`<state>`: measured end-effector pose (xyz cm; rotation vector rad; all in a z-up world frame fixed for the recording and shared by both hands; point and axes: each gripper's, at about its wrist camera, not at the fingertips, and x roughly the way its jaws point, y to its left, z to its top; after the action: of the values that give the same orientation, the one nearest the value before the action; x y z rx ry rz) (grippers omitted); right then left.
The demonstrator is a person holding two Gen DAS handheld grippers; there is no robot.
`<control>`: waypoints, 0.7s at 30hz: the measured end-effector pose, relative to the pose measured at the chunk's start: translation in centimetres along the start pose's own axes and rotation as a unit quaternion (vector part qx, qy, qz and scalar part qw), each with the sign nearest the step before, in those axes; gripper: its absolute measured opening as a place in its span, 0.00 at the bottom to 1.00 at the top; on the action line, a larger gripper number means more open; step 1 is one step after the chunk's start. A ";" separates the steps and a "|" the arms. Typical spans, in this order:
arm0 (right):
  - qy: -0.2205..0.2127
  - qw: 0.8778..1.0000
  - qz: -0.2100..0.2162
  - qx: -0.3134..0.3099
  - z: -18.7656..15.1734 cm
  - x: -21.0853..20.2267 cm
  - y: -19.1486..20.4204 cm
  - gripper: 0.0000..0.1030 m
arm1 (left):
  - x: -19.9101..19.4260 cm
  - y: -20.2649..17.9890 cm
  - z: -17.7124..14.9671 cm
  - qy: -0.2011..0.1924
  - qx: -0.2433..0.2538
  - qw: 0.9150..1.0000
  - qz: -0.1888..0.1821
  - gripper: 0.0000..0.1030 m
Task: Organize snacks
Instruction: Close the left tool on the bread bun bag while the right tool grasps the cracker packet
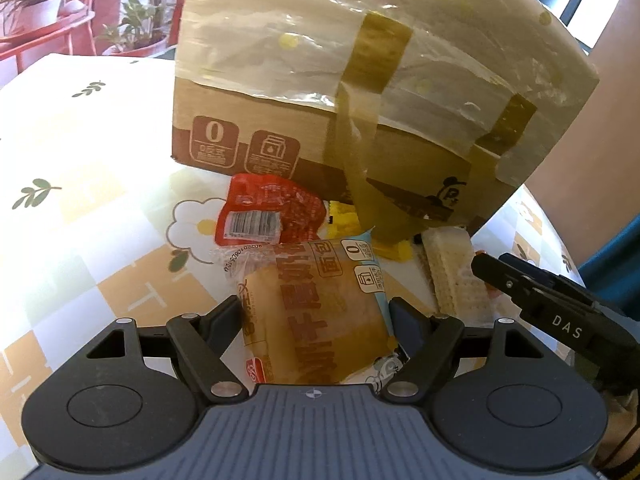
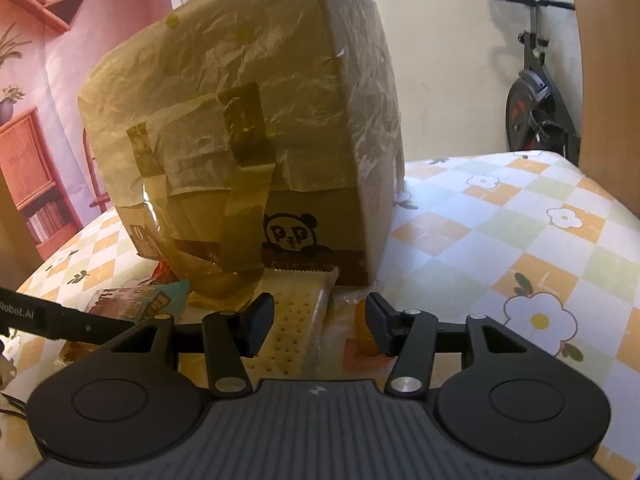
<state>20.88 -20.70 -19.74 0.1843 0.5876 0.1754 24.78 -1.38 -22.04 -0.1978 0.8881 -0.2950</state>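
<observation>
Desk [image 2: 500, 216] with checked floral cloth carries taped cardboard box [image 1: 360, 80]; in front of it lie red packet [image 1: 268, 212], bread packet [image 1: 316, 312], wafer packet [image 1: 452, 268].

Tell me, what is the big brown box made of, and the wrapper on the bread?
The box looks like brown cardboard, matte and printed, with crinkly shiny plastic film and glossy yellowish tape stuck over it. The bread wrapper seems thin clear plastic: you can see the bun through it, and it glints and wrinkles at its ends.
</observation>
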 end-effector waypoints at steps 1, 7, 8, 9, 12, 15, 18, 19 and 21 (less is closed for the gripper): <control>0.004 1.000 -0.003 -0.001 0.2 0.0 0.3 0.53 | 0.0 0.0 -0.1 -0.002 -0.001 1.000 0.000 0.78; 0.020 1.000 -0.014 -0.009 0.5 0.8 2.4 0.55 | -0.3 0.2 -0.5 -0.011 -0.003 1.000 -0.001 0.78; 0.024 0.999 -0.016 -0.013 0.3 1.1 2.8 0.55 | -0.3 0.3 -0.6 -0.012 -0.004 1.000 -0.002 0.78; 0.026 0.999 -0.022 -0.021 0.1 1.4 3.2 0.55 | -0.3 0.4 -0.7 -0.013 -0.004 1.000 -0.003 0.78; 0.033 0.998 -0.049 -0.039 -0.7 2.3 3.8 0.58 | -0.4 0.6 -0.9 -0.016 -0.006 1.000 -0.008 0.79; 0.036 0.996 -0.059 -0.056 -0.9 2.7 4.3 0.58 | -0.2 0.8 -0.9 -0.016 -0.008 1.000 -0.009 0.79; 0.047 0.995 -0.057 -0.073 -1.2 3.0 4.7 0.58 | -0.1 0.8 -1.0 -0.018 -0.009 1.000 -0.009 0.80; 0.047 0.994 -0.057 -0.078 -1.3 3.1 4.9 0.58 | -0.1 0.8 -1.1 -0.018 -0.010 1.000 -0.010 0.80; 0.049 0.994 -0.055 -0.083 -1.4 3.2 5.1 0.58 | -0.1 0.9 -1.2 -0.019 -0.011 1.000 -0.011 0.80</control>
<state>22.19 -14.94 -21.44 -0.0181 0.6763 0.1263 23.92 -0.57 -22.90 -0.2340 0.8523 -0.3014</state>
